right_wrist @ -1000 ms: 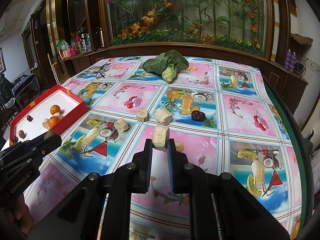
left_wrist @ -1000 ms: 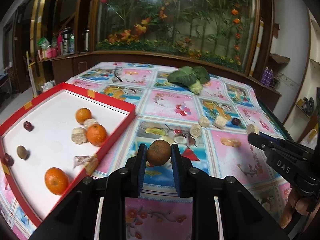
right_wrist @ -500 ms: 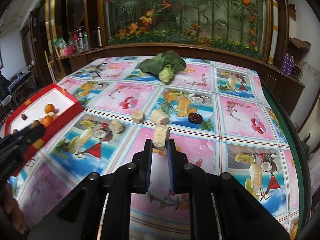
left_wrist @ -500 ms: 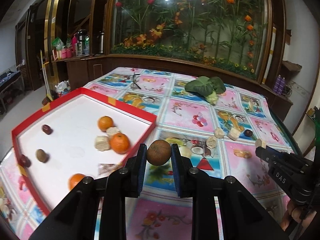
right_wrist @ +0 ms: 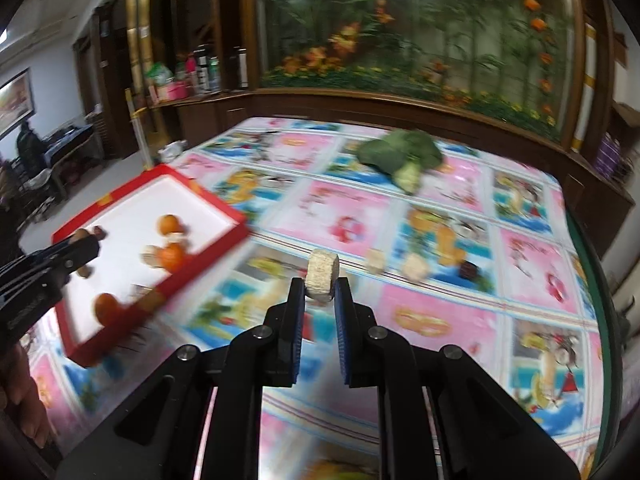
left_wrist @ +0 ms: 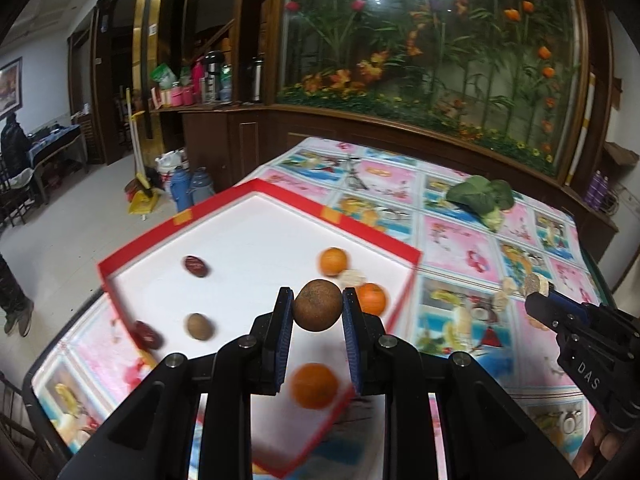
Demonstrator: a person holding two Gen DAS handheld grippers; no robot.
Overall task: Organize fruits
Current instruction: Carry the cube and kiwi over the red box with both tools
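Observation:
My left gripper (left_wrist: pixel 317 305) is shut on a round brown fruit (left_wrist: pixel 318 305) and hangs over the red-rimmed white tray (left_wrist: pixel 256 236). Inside the tray lie three oranges (left_wrist: pixel 333 261), two dark red dates (left_wrist: pixel 196 266), a small brown fruit (left_wrist: pixel 198 325) and pale chunks. My right gripper (right_wrist: pixel 321 282) is shut on a pale corn chunk (right_wrist: pixel 322 274), raised above the patterned tablecloth to the right of the tray (right_wrist: pixel 224 242). In the left wrist view the right gripper (left_wrist: pixel 538 292) shows at the right edge with that chunk.
Two more corn chunks (right_wrist: pixel 375 261) and a dark date (right_wrist: pixel 466 269) lie on the cloth ahead. A leafy green vegetable (right_wrist: pixel 404 156) sits near the far edge. The table's edge (right_wrist: pixel 600 280) runs along the right. A person (left_wrist: pixel 14 140) stands far left across the room.
Both grippers have lifted and swung left toward the tray with their loads. The left one, earlier beside the tray's right rim, now hangs over its white floor.

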